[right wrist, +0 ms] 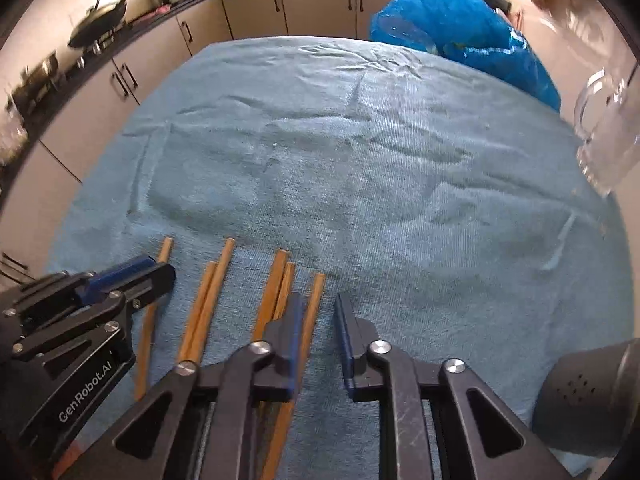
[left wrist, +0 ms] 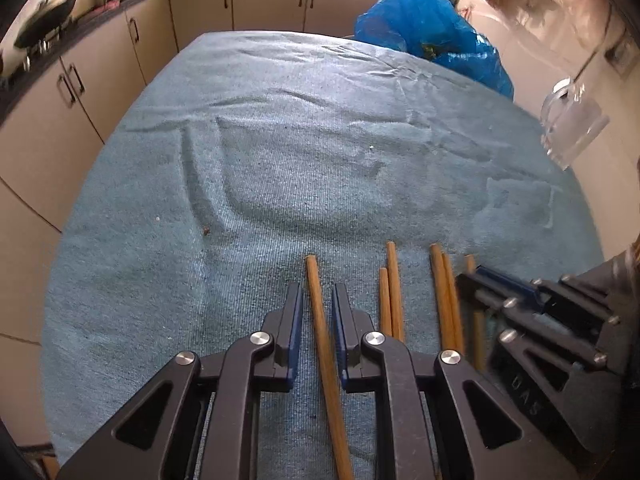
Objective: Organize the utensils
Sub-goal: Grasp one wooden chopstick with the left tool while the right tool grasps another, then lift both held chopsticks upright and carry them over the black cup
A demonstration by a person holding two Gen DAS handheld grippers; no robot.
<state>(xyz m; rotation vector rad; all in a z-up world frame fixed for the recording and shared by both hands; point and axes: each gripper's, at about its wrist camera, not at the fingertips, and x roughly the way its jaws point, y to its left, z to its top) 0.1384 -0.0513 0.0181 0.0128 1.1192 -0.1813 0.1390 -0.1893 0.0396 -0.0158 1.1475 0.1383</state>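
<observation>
Several wooden chopsticks lie side by side on a blue towel [left wrist: 280, 160] near the front edge. My left gripper [left wrist: 317, 292] is open, its jaws on either side of the leftmost chopstick [left wrist: 320, 320], apart from it. My right gripper [right wrist: 318, 304] is open over the rightmost chopstick [right wrist: 310, 320], which lies just inside its left finger [right wrist: 294, 320]. The other chopsticks lie between the two grippers [right wrist: 208, 300]. The left gripper shows in the right wrist view [right wrist: 132, 276]; the right gripper shows in the left wrist view [left wrist: 500, 284].
A clear glass mug [left wrist: 572, 124] stands at the towel's right edge, also in the right wrist view [right wrist: 604, 132]. A blue plastic bag [left wrist: 432, 32] sits at the far right corner. Kitchen cabinets [left wrist: 100, 64] run behind and left. A grey object [right wrist: 588, 396] sits front right.
</observation>
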